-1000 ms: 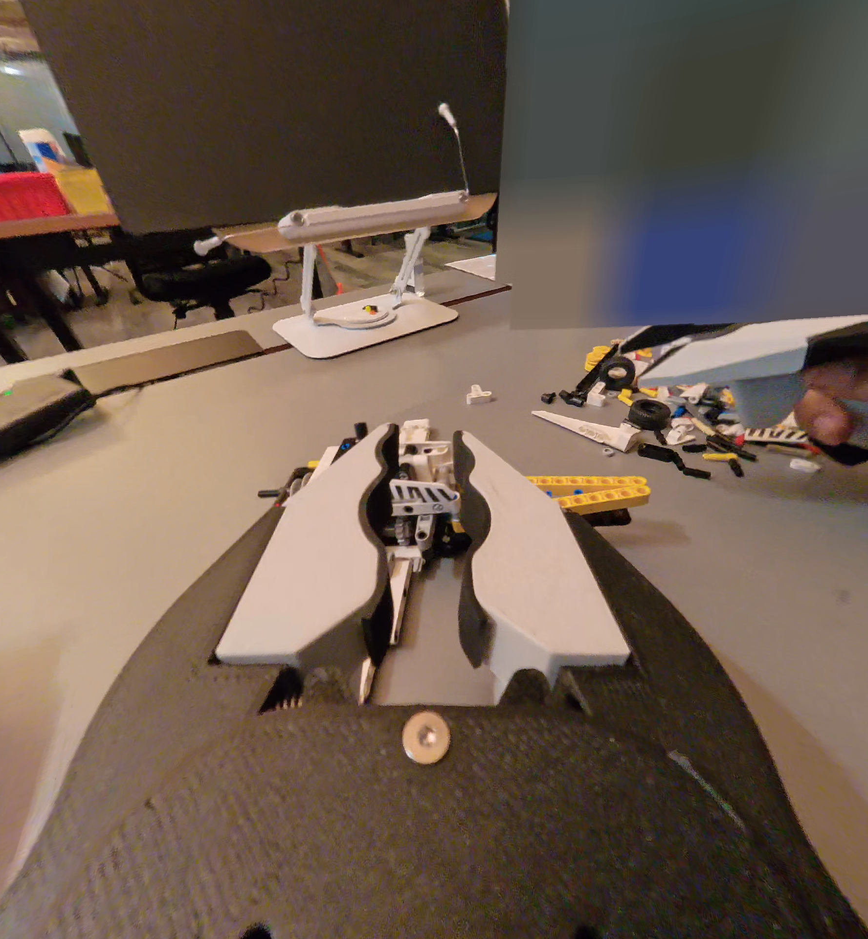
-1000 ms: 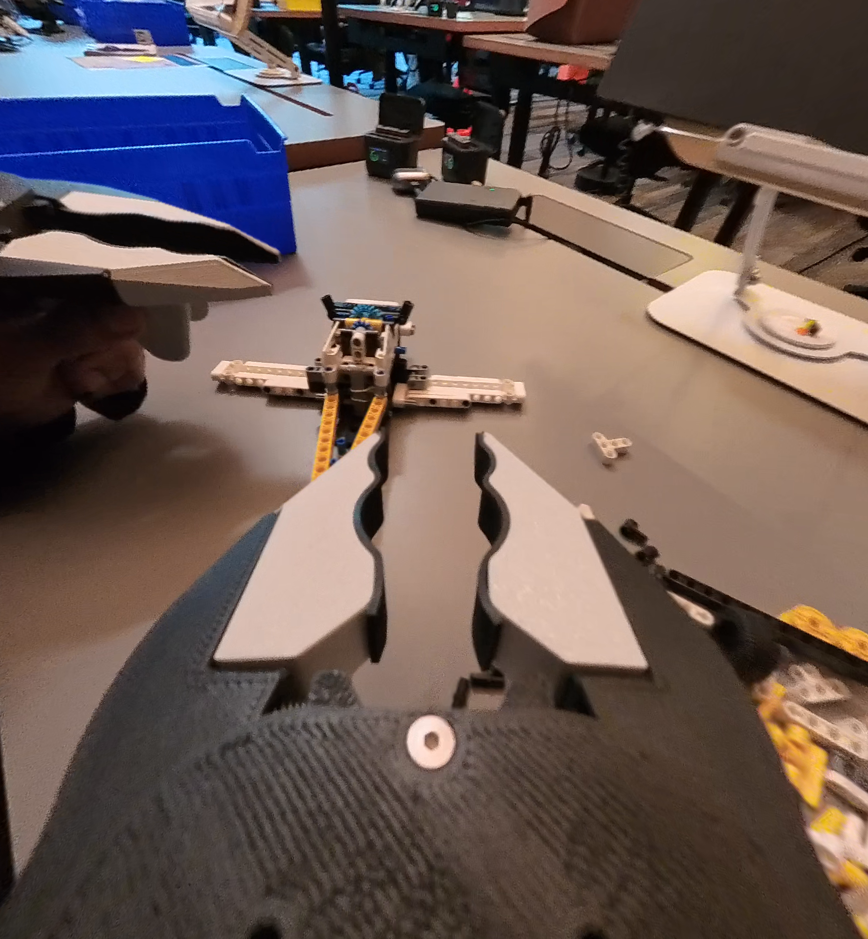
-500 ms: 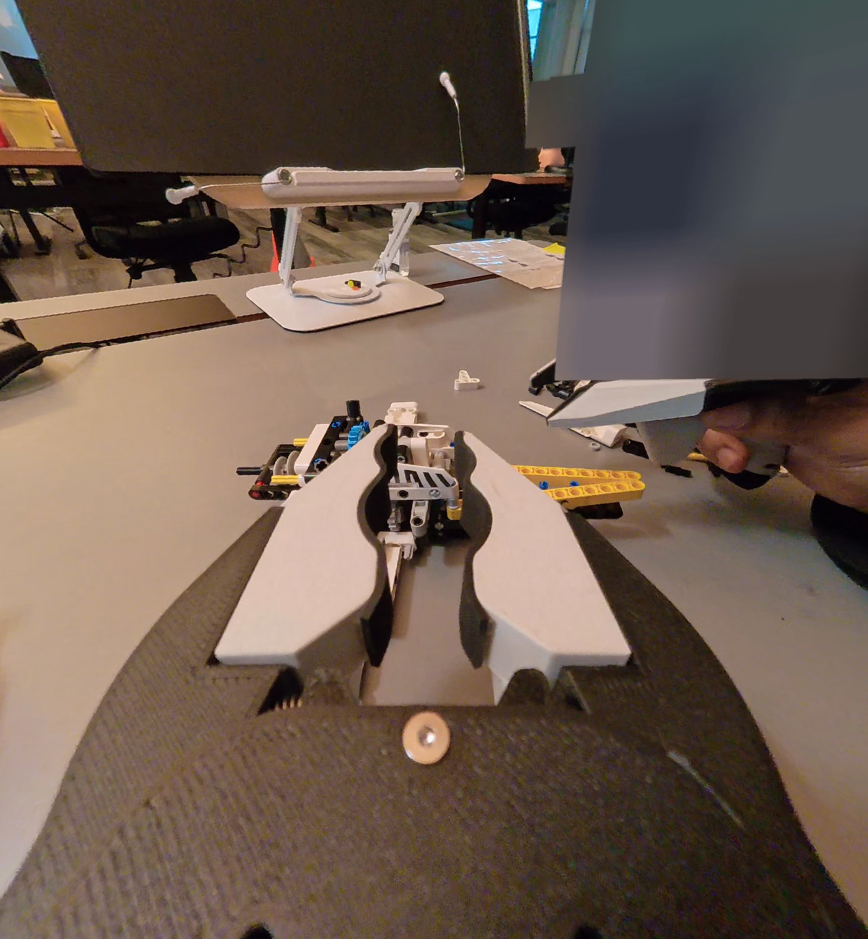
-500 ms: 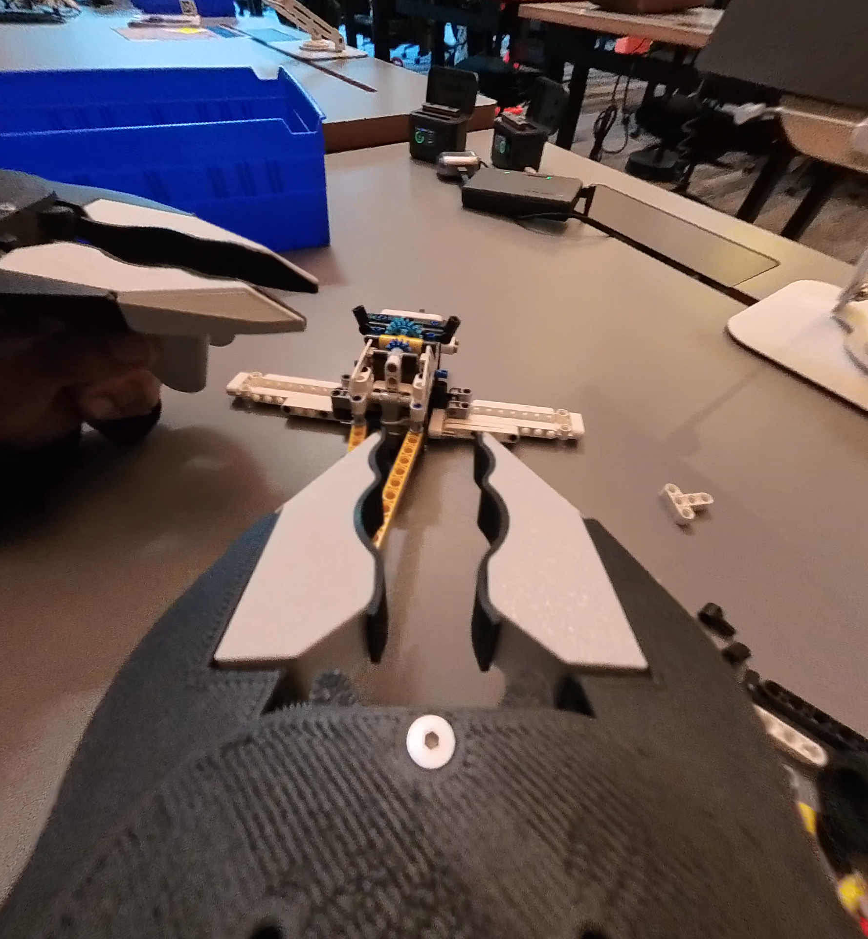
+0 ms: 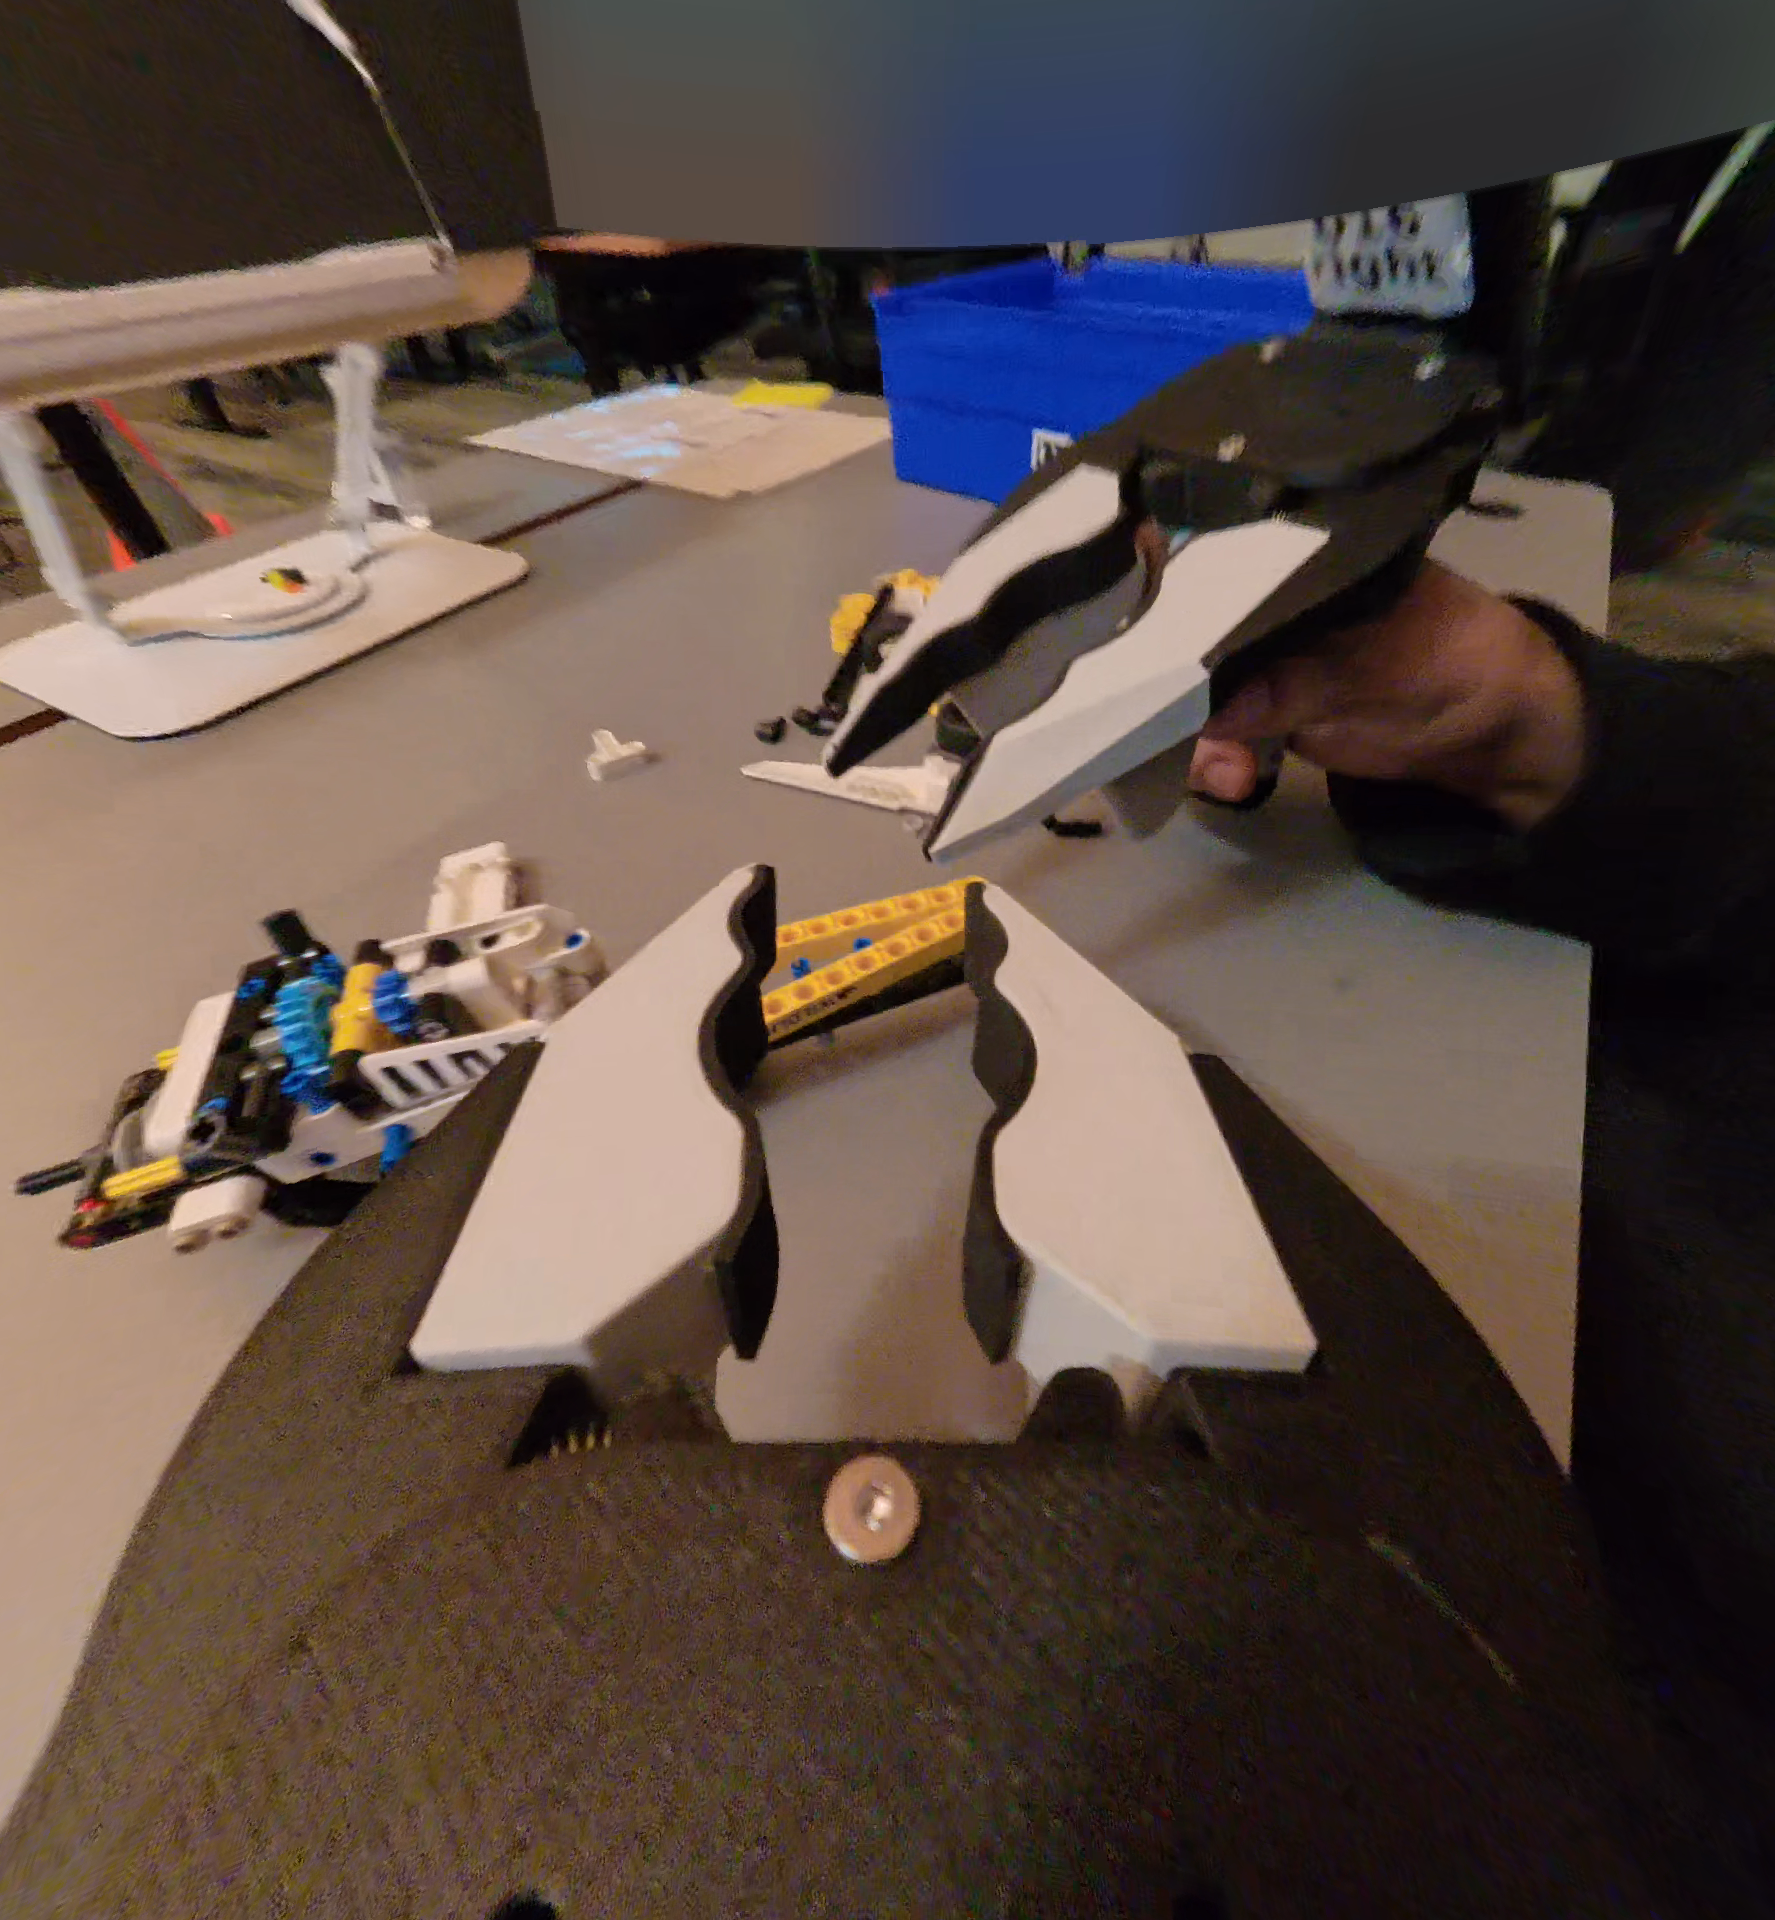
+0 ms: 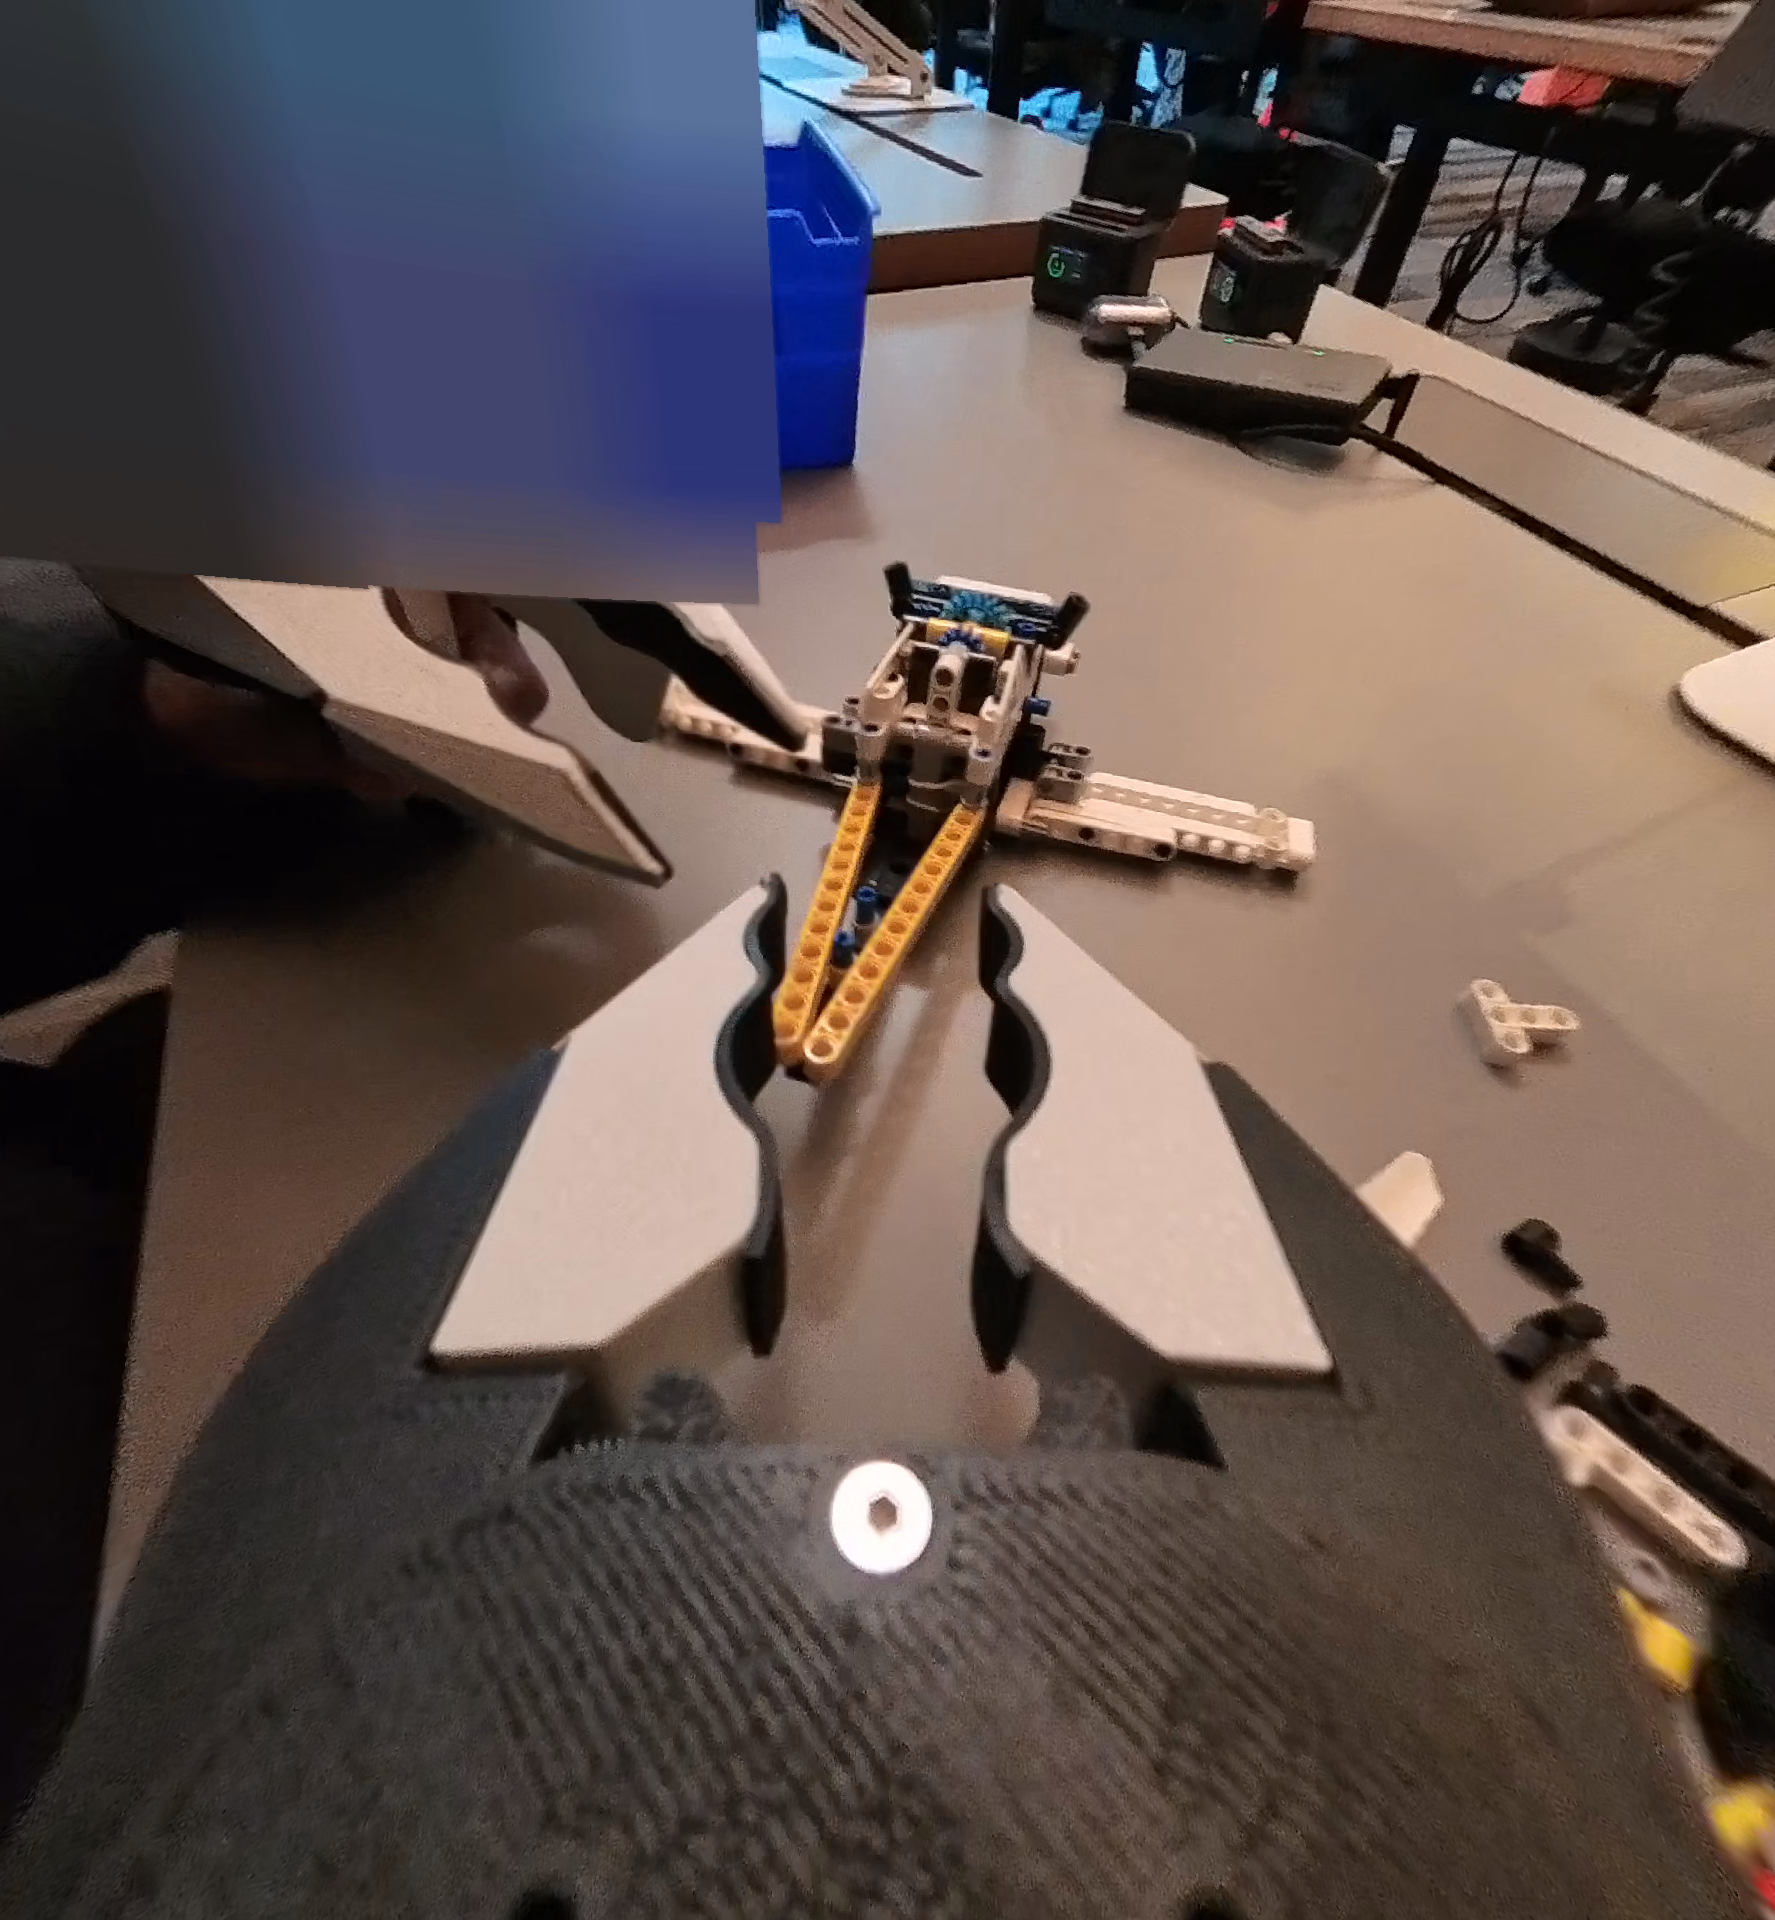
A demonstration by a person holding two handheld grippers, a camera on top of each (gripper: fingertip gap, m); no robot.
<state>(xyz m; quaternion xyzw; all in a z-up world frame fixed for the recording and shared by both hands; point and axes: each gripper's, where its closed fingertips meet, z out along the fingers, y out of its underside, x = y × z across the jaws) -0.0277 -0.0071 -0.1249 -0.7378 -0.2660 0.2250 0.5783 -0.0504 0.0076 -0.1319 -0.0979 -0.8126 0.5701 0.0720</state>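
Left wrist view: left gripper (image 5: 867, 914) open, gripping nothing, low over the grey table (image 5: 239, 852); yellow beams (image 5: 867, 956) of the brick model (image 5: 343, 1049) show beyond its fingertips, apart from the pads. Right gripper (image 5: 883, 800) hangs open just above, held by a hand (image 5: 1402, 707).

Right wrist view: right gripper (image 6: 878, 904) open; the yellow beams (image 6: 862, 956) lie between its fingers, close beside the left pad, unclamped. Loose parts (image 6: 1589, 1403) near the table's right edge.

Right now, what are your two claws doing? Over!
Left gripper open, holding nothing. Right gripper open, yellow beams between its fingers, not squeezed. Brick model on table. Loose parts nearby.
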